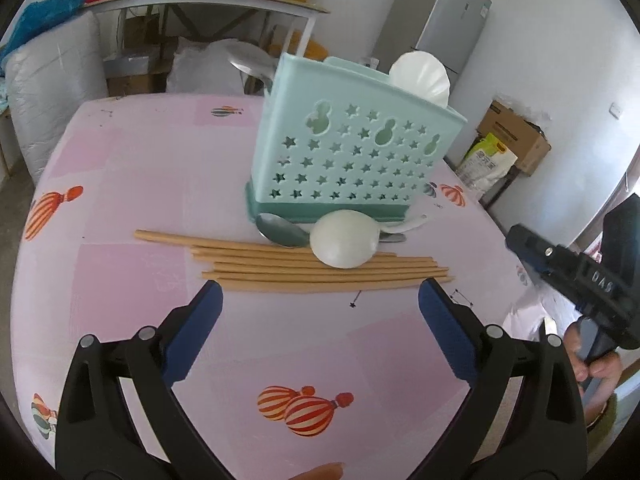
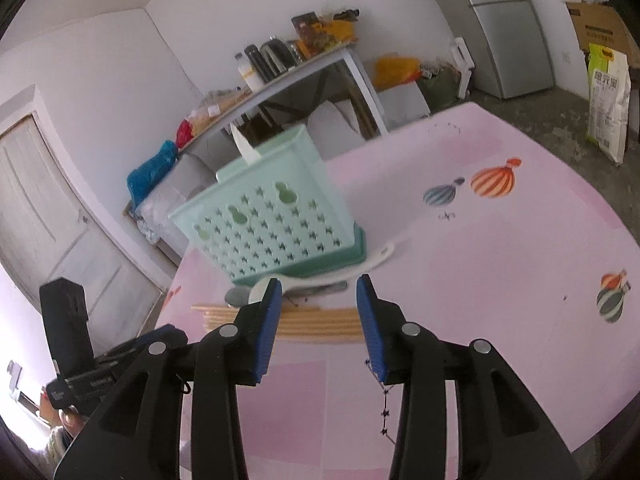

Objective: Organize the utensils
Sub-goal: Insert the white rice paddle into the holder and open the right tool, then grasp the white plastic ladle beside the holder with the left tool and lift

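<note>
**Utensils loose in front of the caddy, both grippers empty**

Pink cloth with balloon prints covers the table [image 1: 132, 168]. Behind it stand a cluttered side table [image 1: 208, 0], a grey fridge [image 1: 444, 20], a cardboard box [image 1: 516, 136] and a sack [image 1: 486, 164] by the wall.

On the cloth a mint caddy [image 1: 352, 148] with star cut-outs stands upright. A white spoon [image 1: 420, 76] rises from its right end and a metal spoon [image 1: 252, 64] from its left end. Just in front of its base lie a metal spoon [image 1: 282, 230] and a white ladle [image 1: 346, 244], bowl down, resting across a row of wooden chopsticks [image 1: 320, 272] that lie side by side, parallel to the caddy front. The ladle and the loose spoon sit between the chopsticks and the caddy, partly on top of the sticks.

The left gripper [image 1: 320, 300] hangs over the cloth just short of the chopsticks, fingers spread as wide as they go, nothing between them. The right gripper [image 2: 318, 292] points at the same pile from the other side, jaws partly apart with nothing gripped; chopsticks and ladle handle show through the gap. A hand [image 1: 596, 364] holds its handle.
</note>
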Demonstrator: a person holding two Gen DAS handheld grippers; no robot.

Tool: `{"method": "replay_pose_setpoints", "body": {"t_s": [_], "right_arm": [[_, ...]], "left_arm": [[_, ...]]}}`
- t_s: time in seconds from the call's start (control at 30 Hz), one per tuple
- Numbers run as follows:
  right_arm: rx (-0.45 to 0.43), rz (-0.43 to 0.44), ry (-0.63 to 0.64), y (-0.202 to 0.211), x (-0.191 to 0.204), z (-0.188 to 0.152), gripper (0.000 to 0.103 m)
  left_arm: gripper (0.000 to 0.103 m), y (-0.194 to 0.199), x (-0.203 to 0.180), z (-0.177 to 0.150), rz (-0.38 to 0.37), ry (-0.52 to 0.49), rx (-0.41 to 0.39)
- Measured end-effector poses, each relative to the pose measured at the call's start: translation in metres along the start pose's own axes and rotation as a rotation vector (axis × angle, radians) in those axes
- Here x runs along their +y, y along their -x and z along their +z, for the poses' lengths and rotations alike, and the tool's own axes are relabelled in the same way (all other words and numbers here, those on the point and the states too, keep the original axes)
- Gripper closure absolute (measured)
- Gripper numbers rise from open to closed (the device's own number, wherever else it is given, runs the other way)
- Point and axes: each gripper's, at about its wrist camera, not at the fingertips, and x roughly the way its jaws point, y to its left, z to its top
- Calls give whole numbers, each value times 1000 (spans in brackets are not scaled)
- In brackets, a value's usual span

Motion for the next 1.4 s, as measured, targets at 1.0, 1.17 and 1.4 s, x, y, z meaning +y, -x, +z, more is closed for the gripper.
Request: {"method": "replay_pose_setpoints", "body": {"t_s": [1.0, 1.17, 1.4], "right_arm": [[91, 22, -18, -27, -13, -30, 65], [98, 25, -13, -30, -15, -31, 65], [104, 27, -28, -33, -20, -33, 65]], "left_arm": [[43, -70, -77, -1, 275, -606, 6], [58, -86, -71, 6, 282, -576, 71], [78, -76, -69, 9, 304, -544, 10]]}}
